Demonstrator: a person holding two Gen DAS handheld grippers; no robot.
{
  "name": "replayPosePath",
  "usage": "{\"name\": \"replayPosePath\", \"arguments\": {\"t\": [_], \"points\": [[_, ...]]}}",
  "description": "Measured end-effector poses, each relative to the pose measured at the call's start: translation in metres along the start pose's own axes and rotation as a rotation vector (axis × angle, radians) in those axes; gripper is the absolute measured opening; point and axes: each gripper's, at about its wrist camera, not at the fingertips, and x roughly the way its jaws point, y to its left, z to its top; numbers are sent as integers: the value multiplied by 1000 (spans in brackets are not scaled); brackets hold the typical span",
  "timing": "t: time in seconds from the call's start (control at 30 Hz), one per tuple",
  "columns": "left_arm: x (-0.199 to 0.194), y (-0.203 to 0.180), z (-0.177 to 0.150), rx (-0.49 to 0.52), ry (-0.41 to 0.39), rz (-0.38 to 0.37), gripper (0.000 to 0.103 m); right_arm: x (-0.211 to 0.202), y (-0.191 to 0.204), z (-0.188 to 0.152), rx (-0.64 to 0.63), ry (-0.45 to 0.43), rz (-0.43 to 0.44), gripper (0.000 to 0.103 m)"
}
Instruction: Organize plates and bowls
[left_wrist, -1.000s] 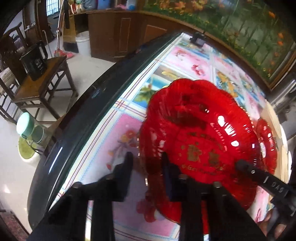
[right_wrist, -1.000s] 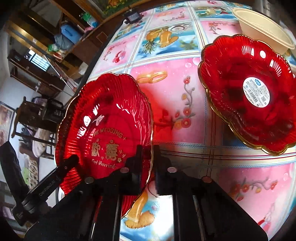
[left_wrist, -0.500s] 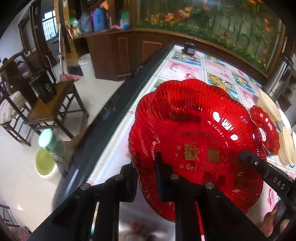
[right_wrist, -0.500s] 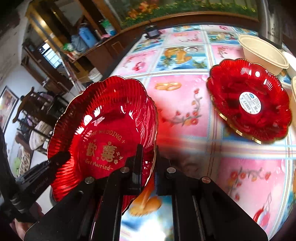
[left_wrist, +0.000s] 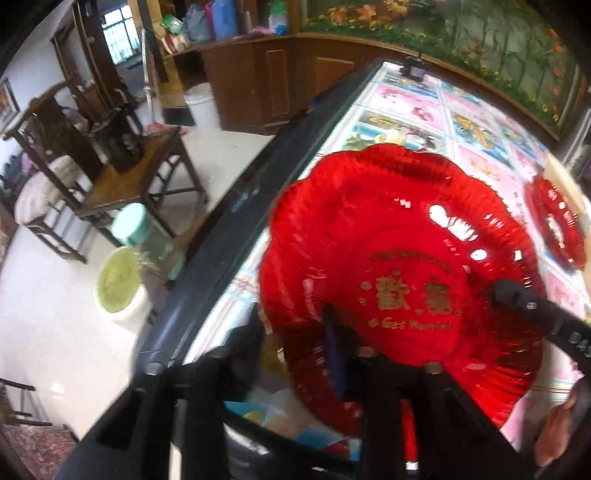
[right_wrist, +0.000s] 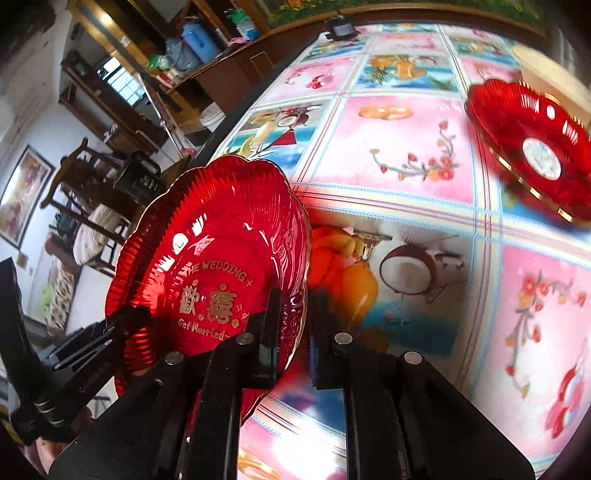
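A red scalloped wedding plate (left_wrist: 399, 266) with gold lettering is held in the air above the table, tilted. My left gripper (left_wrist: 295, 343) is shut on its near left rim. My right gripper (right_wrist: 293, 325) is shut on its right rim, and the plate (right_wrist: 207, 258) fills the left of the right wrist view. A second red plate (right_wrist: 532, 147) with a white round sticker lies on the table at the far right; it also shows in the left wrist view (left_wrist: 557, 221).
The table has a pink and blue patterned cloth (right_wrist: 399, 147) and a dark rounded edge (left_wrist: 236, 206). A cream bowl (right_wrist: 546, 74) stands behind the second plate. Wooden chairs (left_wrist: 110, 155) and a small green bin (left_wrist: 118, 284) stand on the floor left of the table.
Both grippers have lifted the wedding plate higher off the table and tilted it more. The left gripper closed onto its rim during the lift. The second plate has not moved.
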Motion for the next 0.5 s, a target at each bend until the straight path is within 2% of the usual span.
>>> {"name": "replayPosePath", "arguments": {"t": [0.03,0.07,0.17,0.3,0.37,0.47,0.5], "points": [[-1,0,-2,3,-1,18,62,-3,0,0,-9,3,8,15],[-5,1,-4,5,-7,33,67,-6,0,-1,-16,0,17,15],[-24,10,-17,-2,-54,28,69,-24,-5,-5,-54,-30,50,17],[-61,27,-34,-37,-143,10,71,-65,-29,-21,-88,-114,125,22],[-79,28,-36,-39,-193,17,72,-86,-45,-28,-96,-158,136,22],[-109,19,-31,-29,-279,-20,73,-123,-77,-41,-73,-251,137,22],[-122,10,-29,-15,-322,-47,79,-135,-90,-44,-61,-282,118,22]]}}
